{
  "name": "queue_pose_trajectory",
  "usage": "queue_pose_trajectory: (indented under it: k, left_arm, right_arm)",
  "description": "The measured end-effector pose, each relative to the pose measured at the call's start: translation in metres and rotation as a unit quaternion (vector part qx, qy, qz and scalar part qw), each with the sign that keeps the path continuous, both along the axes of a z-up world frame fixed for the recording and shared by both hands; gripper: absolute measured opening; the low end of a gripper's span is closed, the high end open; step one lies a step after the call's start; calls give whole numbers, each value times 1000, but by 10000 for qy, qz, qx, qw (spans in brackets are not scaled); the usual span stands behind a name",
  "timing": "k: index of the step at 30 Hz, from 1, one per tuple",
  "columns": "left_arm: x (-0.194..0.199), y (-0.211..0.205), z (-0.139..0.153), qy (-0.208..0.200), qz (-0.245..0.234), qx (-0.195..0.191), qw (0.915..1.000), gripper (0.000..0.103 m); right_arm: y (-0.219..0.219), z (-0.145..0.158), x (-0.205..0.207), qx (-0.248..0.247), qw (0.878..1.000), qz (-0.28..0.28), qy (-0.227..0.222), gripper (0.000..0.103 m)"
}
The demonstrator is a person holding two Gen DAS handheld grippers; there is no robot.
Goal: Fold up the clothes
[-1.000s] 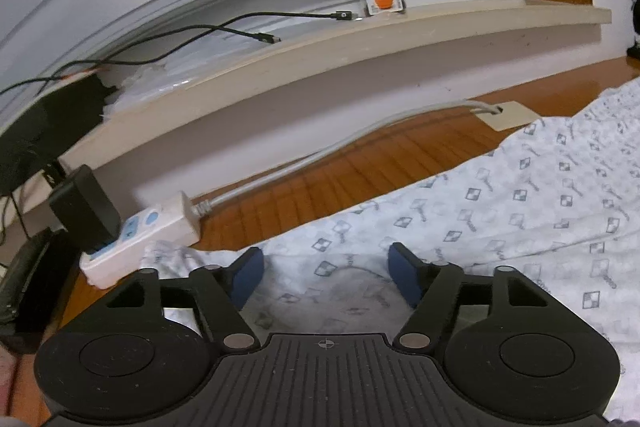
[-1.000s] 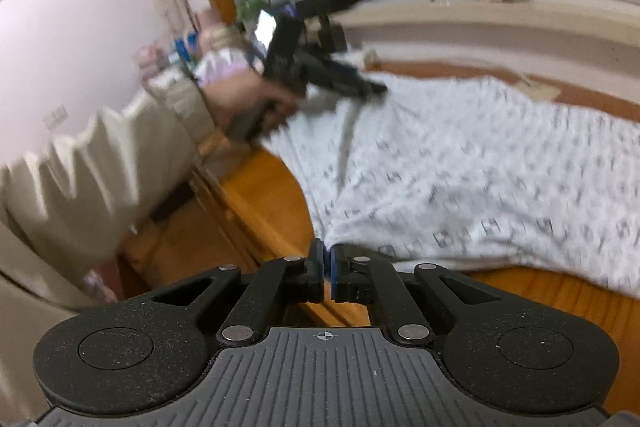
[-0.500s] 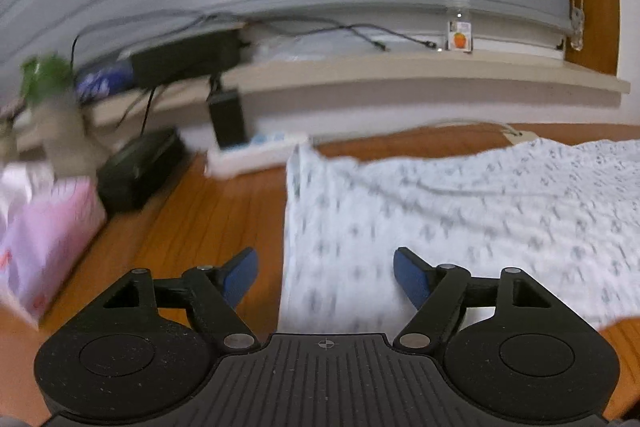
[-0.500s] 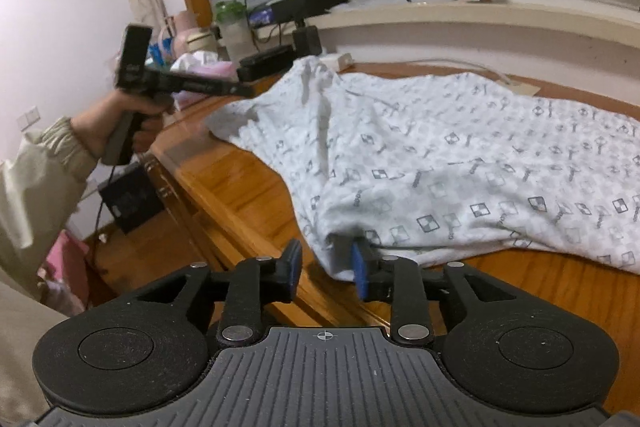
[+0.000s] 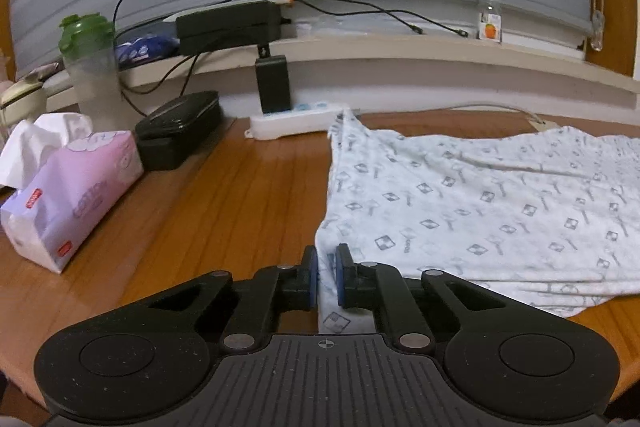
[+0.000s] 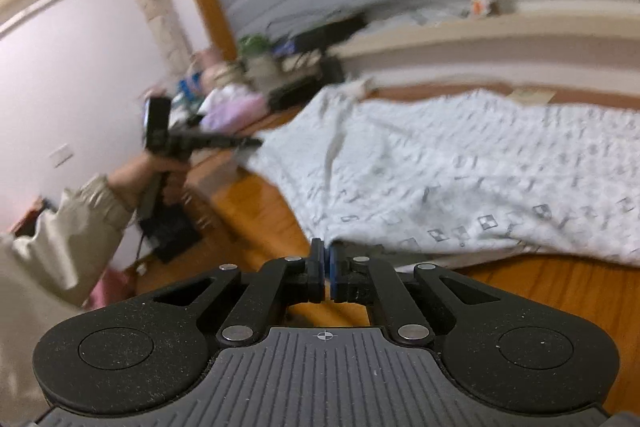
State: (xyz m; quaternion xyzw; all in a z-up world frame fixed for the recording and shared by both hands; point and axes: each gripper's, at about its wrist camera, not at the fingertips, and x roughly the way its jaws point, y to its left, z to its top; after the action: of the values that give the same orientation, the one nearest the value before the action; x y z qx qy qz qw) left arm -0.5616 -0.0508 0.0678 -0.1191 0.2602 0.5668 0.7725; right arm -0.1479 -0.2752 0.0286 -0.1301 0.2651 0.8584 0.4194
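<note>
Left hand-held gripper [image 5: 327, 277] nearly closed, pinching the garment [image 5: 480, 203] corner; right hand-held gripper [image 6: 327, 269] clamped on its near edge. Lift both evenly toward 12 o'clock, clear of the tabletop [image 5: 224, 211].

My left tongs [image 5: 327, 277] were matte black plastic, with blue pads [image 5: 313, 277] on the inner finger faces, silver rivets at the linkage joints, two round discs on the housing and a ribbed grey plate bearing a small crosshair mark. My right tongs [image 6: 326, 273] were built the same. My left hand [image 6: 160, 171] came out of a loose beige sleeve [image 6: 60, 239] with a gathered cuff.
</note>
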Motion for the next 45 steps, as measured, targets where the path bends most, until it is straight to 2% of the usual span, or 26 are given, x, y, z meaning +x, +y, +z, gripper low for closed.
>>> queue_pose_trajectory:
  k: [2, 4, 7, 10, 13, 16, 17, 19, 20, 21, 22, 25, 27, 28, 29, 31, 32, 34, 40, 45]
  left_arm:
    - [-5, -3, 3, 30, 75, 18, 10000, 22]
    - [-10, -7, 6, 60, 151, 37, 9999, 48]
    - [-14, -9, 12, 71, 209, 75, 9997, 49]
    - [-8, 1, 21, -90, 93, 94, 9999, 52]
    - [2, 21, 20, -199, -50, -42, 9998, 61]
    - [8, 40, 12, -255, -135, -267, 9992, 60]
    - [9, 45, 8, -263, -150, -360, 9989, 56]
    - [9, 47, 2, -178, -182, -420, 9988, 39]
    - [7, 46, 0, -172, -189, -417, 9988, 23]
    - [4, 44, -1, -165, -197, -413, 9988, 21]
    - [1, 42, -3, -159, -205, -410, 9988, 14]
    - [-13, 35, 3, -126, 25, -338, 9993, 14]
    - [-20, 32, 5, -159, 7, -428, 9990, 21]
    - [-21, 30, 6, -142, -3, -447, 9989, 28]
    - [-19, 29, 7, -59, 5, -437, 9990, 30]
    - [-9, 28, 13, 97, 21, -294, 9995, 45]
    - [-4, 28, 16, 171, 28, -214, 9996, 49]
    - [11, 30, 23, 170, -99, -100, 9998, 62]
    - [81, 51, 29, 107, -880, 88, 9960, 64]
    - [167, 72, 20, 208, -1885, 29, 9818, 63]
  right_arm:
    - [-2, -3, 0, -48, 9999, 46, -77, 5]
    - [-4, -4, 1, -53, 9999, 42, -127, 10]
    - [-9, 3, 13, 91, 9996, -179, -194, 24]
    - [-11, 9, 29, 188, 9985, -467, -220, 27]
    - [-9, 9, 41, 318, 9960, -751, -353, 33]
    - [-4, 7, 48, 410, 9934, -986, -418, 33]
    - [-1, 5, 50, 441, 9921, -1071, -472, 33]
    - [5, 2, 50, 519, 9891, -1227, -624, 33]
    - [8, 0, 50, 562, 9873, -1301, -713, 33]
    - [11, -2, 50, 597, 9856, -1371, -790, 33]
    - [15, -4, 50, 605, 9844, -1431, -832, 33]
    - [21, -7, 55, 607, 9818, -1561, -891, 33]
    - [23, -8, 58, 603, 9804, -1637, -915, 33]
    - [25, -8, 60, 601, 9797, -1674, -928, 33]
    - [26, -9, 62, 599, 9789, -1712, -940, 33]
    - [29, -10, 65, 594, 9774, -1787, -964, 35]
    - [30, -11, 67, 592, 9766, -1825, -977, 35]
    - [32, -11, 72, 595, 9752, -1892, -984, 41]
    - [38, -6, 92, 692, 9669, -2127, -1224, 43]
    - [53, -6, 118, 566, 9625, -2323, -1285, 46]
